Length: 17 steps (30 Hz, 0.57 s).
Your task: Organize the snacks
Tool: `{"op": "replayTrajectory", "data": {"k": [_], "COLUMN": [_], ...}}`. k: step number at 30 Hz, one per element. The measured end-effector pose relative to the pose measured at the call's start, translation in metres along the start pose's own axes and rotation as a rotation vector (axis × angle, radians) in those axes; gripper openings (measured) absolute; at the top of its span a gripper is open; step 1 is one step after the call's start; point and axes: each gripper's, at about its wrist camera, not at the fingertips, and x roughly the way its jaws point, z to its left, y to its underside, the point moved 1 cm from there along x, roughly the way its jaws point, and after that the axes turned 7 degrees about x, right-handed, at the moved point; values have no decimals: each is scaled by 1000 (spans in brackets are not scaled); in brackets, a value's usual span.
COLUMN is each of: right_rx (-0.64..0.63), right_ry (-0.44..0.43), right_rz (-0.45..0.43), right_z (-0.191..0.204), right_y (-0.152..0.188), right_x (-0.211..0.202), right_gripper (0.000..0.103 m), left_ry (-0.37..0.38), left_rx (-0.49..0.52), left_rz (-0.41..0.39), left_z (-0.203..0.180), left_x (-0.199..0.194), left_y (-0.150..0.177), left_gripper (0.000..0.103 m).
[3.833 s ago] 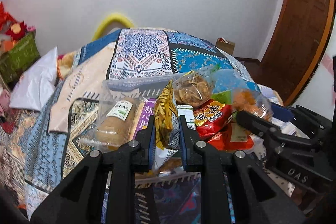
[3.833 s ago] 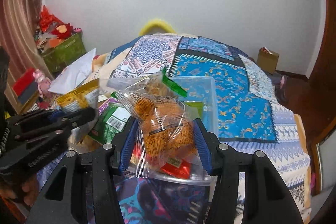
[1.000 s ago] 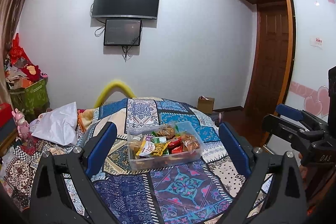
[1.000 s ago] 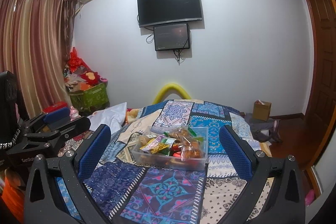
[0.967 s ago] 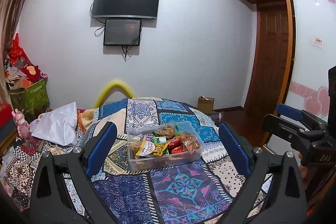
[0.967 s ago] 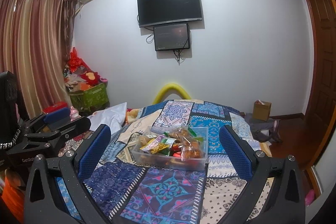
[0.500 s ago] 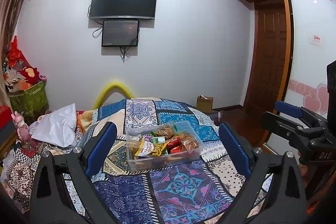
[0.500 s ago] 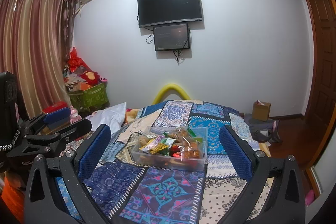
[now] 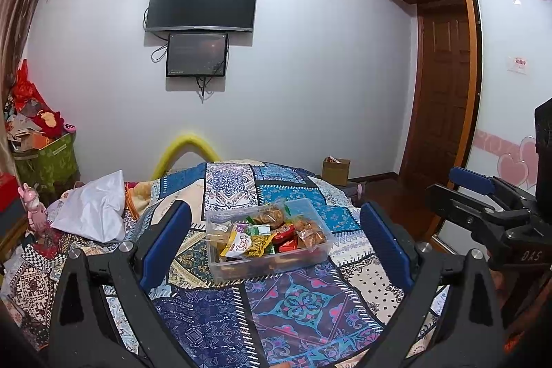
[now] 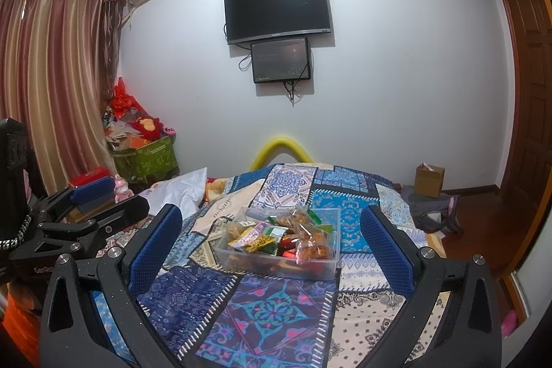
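Since all the snacks (image 9: 267,235) sit in the clear box (image 9: 276,264) on the quilt (image 9: 293,306), the job looks done; left gripper (image 9: 272,242) and right gripper (image 10: 270,245), spread wide and holding nothing, hang well back from the box.

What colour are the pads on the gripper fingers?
Blue, on black fingers; the textured pad surface shows best in the right wrist view.

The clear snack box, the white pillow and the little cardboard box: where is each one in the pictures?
clear snack box (image 9: 276,266): left wrist view, its front wall.
white pillow (image 9: 91,212): left wrist view, middle of its cover.
cardboard box (image 10: 429,181): right wrist view, its front face.
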Motion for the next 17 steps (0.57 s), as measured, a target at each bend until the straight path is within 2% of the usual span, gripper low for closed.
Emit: {"op": "replayTrajectory", "data": {"k": [3, 17], "right_rx": [1, 6], "right_ry": [1, 7], "right_rz": [3, 10], "right_z": [0, -1], "right_y": [1, 2], "right_x": [1, 3], "right_gripper": [103, 103], "left_ry": [-15, 7], "left_rx": [-1, -11], "left_rz": [-9, 13], "left_z": [-1, 0], "left_x": [-1, 2], "left_y": [0, 2], "left_gripper": [99, 99]}}
